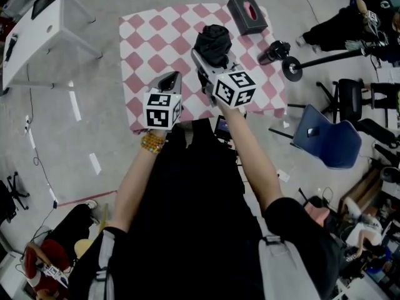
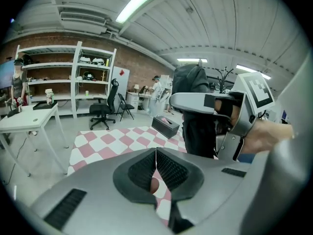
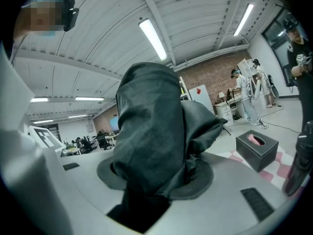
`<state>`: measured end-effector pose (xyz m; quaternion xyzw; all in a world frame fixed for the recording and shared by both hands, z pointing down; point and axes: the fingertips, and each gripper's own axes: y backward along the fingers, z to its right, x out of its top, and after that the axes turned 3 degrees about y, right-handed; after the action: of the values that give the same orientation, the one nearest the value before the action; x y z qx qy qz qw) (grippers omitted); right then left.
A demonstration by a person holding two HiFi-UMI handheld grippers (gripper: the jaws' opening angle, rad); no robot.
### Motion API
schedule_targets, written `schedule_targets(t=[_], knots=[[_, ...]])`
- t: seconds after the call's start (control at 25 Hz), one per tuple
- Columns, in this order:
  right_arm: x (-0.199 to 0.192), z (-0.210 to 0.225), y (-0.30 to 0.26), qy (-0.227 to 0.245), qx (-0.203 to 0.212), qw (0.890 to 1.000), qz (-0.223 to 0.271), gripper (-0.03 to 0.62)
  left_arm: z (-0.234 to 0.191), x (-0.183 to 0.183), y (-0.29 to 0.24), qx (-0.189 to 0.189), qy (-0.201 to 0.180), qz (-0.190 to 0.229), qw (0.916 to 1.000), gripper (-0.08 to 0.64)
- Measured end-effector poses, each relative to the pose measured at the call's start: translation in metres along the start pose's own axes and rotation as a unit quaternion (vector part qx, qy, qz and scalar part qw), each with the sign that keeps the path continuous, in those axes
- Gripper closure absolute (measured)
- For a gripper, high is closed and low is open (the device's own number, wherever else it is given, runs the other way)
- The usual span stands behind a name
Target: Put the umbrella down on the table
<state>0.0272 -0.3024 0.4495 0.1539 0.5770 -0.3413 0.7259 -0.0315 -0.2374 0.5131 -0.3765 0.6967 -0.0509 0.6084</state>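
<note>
The folded black umbrella (image 1: 213, 42) stands upright in my right gripper (image 1: 209, 60), which is shut on its lower part above the table with the pink-and-white checked cloth (image 1: 156, 36). In the right gripper view the dark fabric of the umbrella (image 3: 149, 131) fills the space between the jaws. My left gripper (image 1: 172, 78) hovers over the cloth's near edge, left of the umbrella, holding nothing. Its pads (image 2: 166, 170) meet with nothing between them. From the left gripper view the umbrella (image 2: 195, 106) hangs to the right, above the checked cloth (image 2: 112, 143).
A dark tissue box (image 1: 247, 14) sits at the table's far right corner. A black stand with a round base (image 1: 289, 64) lies on the floor to the right, by a blue chair (image 1: 328, 139). A white table (image 1: 37, 30) stands at the left. People stand around the edges.
</note>
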Motion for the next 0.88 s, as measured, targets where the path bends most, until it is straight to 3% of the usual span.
schedule_targets(t=[0.4, 0.76, 0.88], knots=[[-0.024, 0.050, -0.059, -0.036, 0.036, 0.997, -0.064, 0.400, -0.016, 0.009, -0.038, 0.027, 0.025, -0.009, 0.9993, 0.545], [-0.053, 0.081, -0.112, -0.048, 0.077, 0.985, -0.146, 0.400, -0.024, 0.009, -0.059, 0.051, 0.054, -0.023, 0.9970, 0.545], [-0.063, 0.088, -0.127, -0.082, 0.085, 0.979, -0.164, 0.399, -0.027, 0.009, -0.061, 0.053, 0.059, -0.021, 0.9967, 0.545]])
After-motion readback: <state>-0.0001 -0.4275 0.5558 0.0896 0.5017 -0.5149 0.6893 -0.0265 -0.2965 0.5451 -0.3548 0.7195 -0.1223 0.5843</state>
